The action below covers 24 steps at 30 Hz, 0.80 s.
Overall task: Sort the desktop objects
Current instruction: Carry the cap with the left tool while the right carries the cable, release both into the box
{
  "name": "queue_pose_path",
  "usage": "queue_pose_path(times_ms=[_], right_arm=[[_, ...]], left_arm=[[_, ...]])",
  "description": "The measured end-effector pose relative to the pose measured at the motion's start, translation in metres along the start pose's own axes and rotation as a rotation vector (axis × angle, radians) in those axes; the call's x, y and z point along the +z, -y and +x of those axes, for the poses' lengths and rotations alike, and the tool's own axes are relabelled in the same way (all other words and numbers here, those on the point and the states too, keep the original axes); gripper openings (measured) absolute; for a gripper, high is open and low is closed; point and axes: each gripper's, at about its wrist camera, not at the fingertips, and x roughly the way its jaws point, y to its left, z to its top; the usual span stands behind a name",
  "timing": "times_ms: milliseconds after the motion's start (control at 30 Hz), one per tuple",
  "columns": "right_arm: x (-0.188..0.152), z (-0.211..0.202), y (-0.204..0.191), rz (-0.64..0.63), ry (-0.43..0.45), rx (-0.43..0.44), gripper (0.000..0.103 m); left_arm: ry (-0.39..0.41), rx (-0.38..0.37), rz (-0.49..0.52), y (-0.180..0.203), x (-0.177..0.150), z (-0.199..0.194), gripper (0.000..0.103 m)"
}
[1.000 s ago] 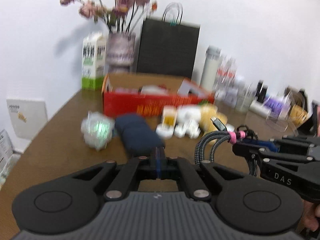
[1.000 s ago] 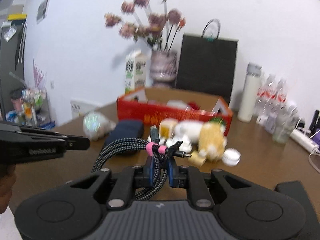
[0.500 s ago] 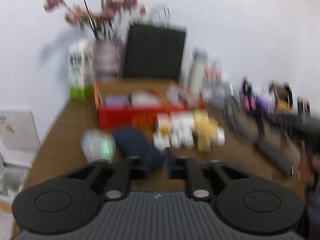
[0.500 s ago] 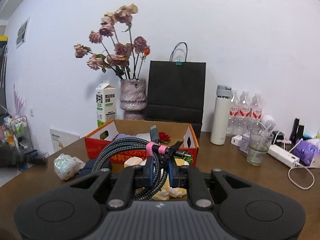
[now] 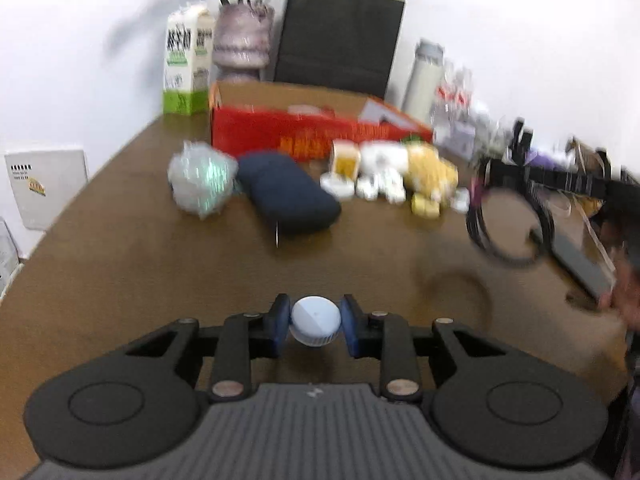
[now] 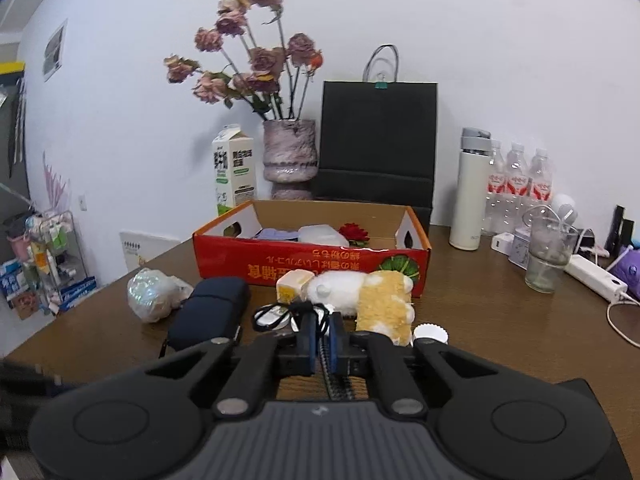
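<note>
left tool point(image 5: 316, 326) closing around a pale blue cap point(image 5: 316, 320), seemingly touching; right tool point(image 6: 322, 338) clamps the braided cable point(image 6: 334, 380).

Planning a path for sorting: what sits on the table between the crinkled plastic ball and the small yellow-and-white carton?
In the right wrist view, the dark blue pouch lies between the crinkled plastic ball and the yellow-and-white carton.

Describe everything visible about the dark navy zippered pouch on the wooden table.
The dark navy zippered pouch is a soft, rounded oblong case, fabric by its look, lying flat on the brown wooden table before the red cardboard box. A seam runs around it, and a thin pull trails from its near end. The crumpled iridescent plastic wad sits against its left side. Neither gripper touches it.
</note>
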Motion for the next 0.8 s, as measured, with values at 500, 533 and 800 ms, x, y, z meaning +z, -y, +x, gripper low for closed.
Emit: queue_pose_path(times_ms=[500, 533, 800], right_arm=[[-0.054, 0.039, 0.009, 0.051, -0.201, 0.018, 0.015], [-0.054, 0.039, 0.007, 0.038, -0.205, 0.014, 0.013], [-0.039, 0.003, -0.007, -0.017, -0.086, 0.015, 0.012]], left_arm=[[0.058, 0.001, -0.02, 0.006, 0.018, 0.011, 0.028], [0.054, 0.003, -0.02, 0.007, 0.017, 0.012, 0.028], [0.075, 0.018, -0.032, 0.004, 0.021, 0.005, 0.028]])
